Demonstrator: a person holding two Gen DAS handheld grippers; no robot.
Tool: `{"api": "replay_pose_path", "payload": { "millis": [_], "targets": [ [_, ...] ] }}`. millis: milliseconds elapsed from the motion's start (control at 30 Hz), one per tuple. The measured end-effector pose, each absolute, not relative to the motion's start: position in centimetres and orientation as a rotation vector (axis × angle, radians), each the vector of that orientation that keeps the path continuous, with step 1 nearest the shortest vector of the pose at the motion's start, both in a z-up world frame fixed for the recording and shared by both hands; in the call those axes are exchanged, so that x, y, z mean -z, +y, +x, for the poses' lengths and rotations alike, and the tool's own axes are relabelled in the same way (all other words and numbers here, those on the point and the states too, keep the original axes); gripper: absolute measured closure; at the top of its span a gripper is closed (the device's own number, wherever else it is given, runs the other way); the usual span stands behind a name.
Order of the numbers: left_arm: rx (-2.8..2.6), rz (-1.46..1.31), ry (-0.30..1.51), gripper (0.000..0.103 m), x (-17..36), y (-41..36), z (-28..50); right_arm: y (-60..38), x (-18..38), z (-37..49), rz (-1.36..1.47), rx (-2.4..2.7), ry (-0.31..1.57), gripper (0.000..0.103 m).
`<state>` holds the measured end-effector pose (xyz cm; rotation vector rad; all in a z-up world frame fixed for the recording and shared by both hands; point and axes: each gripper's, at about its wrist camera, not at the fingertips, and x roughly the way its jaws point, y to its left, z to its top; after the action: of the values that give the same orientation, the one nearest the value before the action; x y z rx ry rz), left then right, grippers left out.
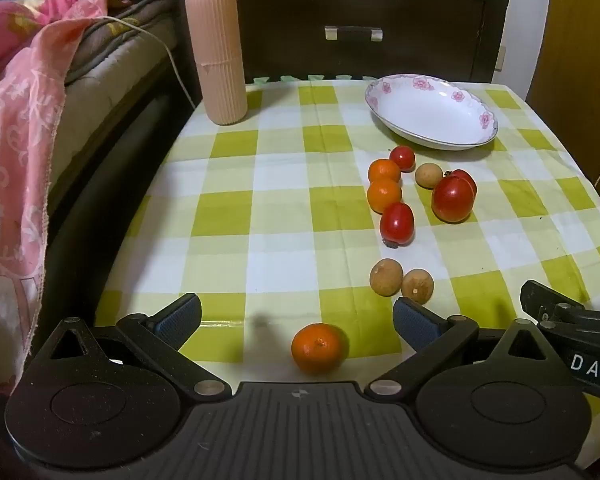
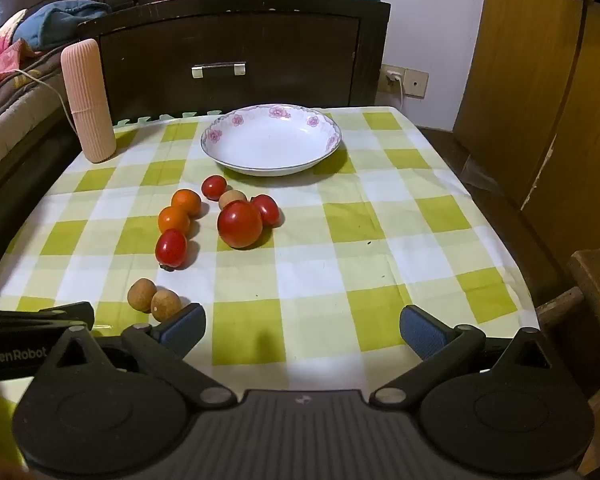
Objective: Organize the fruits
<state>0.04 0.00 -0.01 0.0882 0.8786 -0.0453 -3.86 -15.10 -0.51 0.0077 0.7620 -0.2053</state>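
On the green-and-white checked tablecloth point(image 2: 308, 280) sits a white floral-rim dish point(image 2: 272, 142), holding nothing, at the far side near the dark wooden cabinet point(image 2: 236, 52). Fruits lie loose on the cloth in front of the dish, none in it. Big red tomato point(image 2: 240, 224) in the cluster middle, touching a smaller red tomato point(image 2: 266, 209) and a tan longan point(image 2: 231, 199) behind it. Small cherry tomato point(image 2: 214, 187) nearest the dish. Two small oranges point(image 2: 180, 210) touching each other left of the cluster, an oblong red tomato point(image 2: 171, 248) just in front of them. Two brown longans point(image 1: 402, 283) side by side, nearer the grippers. One mandarin point(image 1: 319, 347) apart from the rest, lying between the left gripper's fingers, close to its body, not touched.

Left gripper point(image 1: 296, 318): fingers spread wide, pinching nothing. Right gripper point(image 2: 302, 330): fingers spread wide, only bare cloth between them; its left pad point(image 2: 184, 326) is just beside the near longan.

Pink ribbed cylinder container point(image 1: 217, 54) upright at the far left corner. Bedding point(image 1: 24, 100) left of the table.
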Motion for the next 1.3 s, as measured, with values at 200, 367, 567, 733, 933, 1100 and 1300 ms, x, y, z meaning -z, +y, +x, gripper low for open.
{"api": "replay_pose_path", "payload": {
  "millis": [200,367,567,733,933,1100,1300],
  "targets": [
    [0.046,0.095,0.888,0.001,0.46,-0.02,-0.11,-15.09,0.63,-3.84,0.008,0.201,0.765,0.001],
    [0.044,0.094,0.889,0.002,0.71,0.0,-0.15,-14.98,0.93,-3.87,0.009,0.199,0.772,0.001],
    [0.041,0.092,0.892,0.002,0.8,0.06,-0.12,-15.08,0.92,-3.71,0.005,0.193,0.775,0.001],
    [0.041,0.093,0.895,0.002,0.77,0.1,-0.08,-15.07,0.99,-3.68,0.004,0.192,0.778,0.001],
    [0.044,0.094,0.898,0.003,0.77,0.12,-0.05,-15.1,1.02,-3.59,0.006,0.19,0.782,0.001],
    [0.043,0.093,0.898,0.004,0.78,0.1,-0.07,-15.16,1.07,-3.52,0.01,0.185,0.786,0.001],
    [0.043,0.094,0.901,0.004,0.91,0.17,-0.13,-15.09,1.13,-3.49,0.011,0.183,0.79,0.001]
  ]
}}
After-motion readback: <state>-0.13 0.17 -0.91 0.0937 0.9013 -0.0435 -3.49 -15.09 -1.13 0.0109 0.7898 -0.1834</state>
